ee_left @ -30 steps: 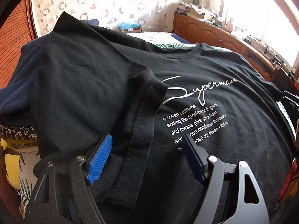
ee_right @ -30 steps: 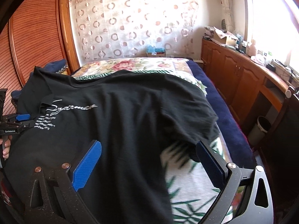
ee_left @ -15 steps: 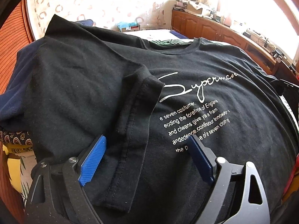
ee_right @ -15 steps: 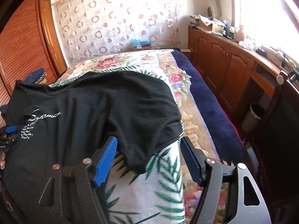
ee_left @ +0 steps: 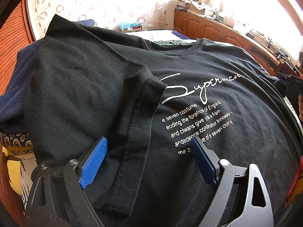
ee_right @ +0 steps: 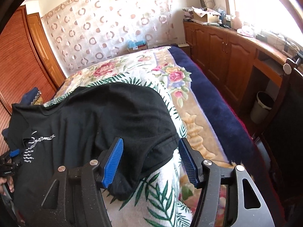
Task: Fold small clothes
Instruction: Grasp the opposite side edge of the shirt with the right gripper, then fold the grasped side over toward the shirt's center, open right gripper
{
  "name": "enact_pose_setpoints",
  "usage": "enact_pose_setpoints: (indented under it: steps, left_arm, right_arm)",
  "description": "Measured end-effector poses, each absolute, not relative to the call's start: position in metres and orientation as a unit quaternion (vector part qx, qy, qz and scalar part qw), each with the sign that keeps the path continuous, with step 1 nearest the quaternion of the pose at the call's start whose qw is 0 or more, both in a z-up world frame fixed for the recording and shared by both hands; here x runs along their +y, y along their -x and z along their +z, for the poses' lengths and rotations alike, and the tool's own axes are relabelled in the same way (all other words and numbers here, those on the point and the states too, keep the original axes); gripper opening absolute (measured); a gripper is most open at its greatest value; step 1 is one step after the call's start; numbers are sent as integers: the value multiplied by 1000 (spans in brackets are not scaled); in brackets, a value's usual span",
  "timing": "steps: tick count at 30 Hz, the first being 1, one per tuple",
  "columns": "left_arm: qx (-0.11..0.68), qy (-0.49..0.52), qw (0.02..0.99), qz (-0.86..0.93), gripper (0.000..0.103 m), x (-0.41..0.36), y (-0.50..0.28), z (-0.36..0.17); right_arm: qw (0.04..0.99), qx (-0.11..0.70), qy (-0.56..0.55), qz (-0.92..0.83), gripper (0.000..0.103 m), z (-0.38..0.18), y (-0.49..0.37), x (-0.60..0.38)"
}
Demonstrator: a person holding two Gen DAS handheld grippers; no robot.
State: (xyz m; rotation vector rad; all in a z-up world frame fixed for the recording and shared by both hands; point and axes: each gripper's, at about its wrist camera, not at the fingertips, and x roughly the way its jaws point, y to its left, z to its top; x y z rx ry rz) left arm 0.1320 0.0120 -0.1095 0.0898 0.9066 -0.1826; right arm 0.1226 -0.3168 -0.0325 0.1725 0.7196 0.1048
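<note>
A black T-shirt (ee_left: 189, 94) with white "Superman" lettering lies spread on the bed, also seen in the right wrist view (ee_right: 94, 123). Its left sleeve (ee_left: 132, 113) is folded in over the chest. My left gripper (ee_left: 148, 141) hovers open over that sleeve's hem, and its pads touch nothing. In the right wrist view my right gripper (ee_right: 150, 141) straddles the shirt's other sleeve (ee_right: 151, 151) at the bed's right side. Its jaws are closing with the sleeve between them, and the pads are still apart from the cloth.
The bed carries a floral blanket (ee_right: 189, 117), a leaf-print sheet (ee_right: 161, 189) and a navy border (ee_right: 217, 98). Wooden cabinets (ee_right: 227, 43) and a waste bin (ee_right: 262, 106) stand to the right. A navy garment (ee_left: 15, 87) lies at the left, by the wardrobe (ee_right: 19, 56).
The right gripper moved right along the shirt to its sleeve, rolled a little, and its jaws narrowed around it. The left jaws widened slightly while that hand stayed in place.
</note>
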Motion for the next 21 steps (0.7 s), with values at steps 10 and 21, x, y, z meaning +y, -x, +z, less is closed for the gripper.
enact_pose_setpoints:
  steps: [10,21]
  left_arm:
    - [437,-43,894,-88,89,12,-132,-110]
    - [437,-43,894,-88,89,12,-132,-110]
  right_arm:
    - [907,396,-121,73,41,-44,-146,-327]
    - [937,344,-31,54,8,-30,-143,-315]
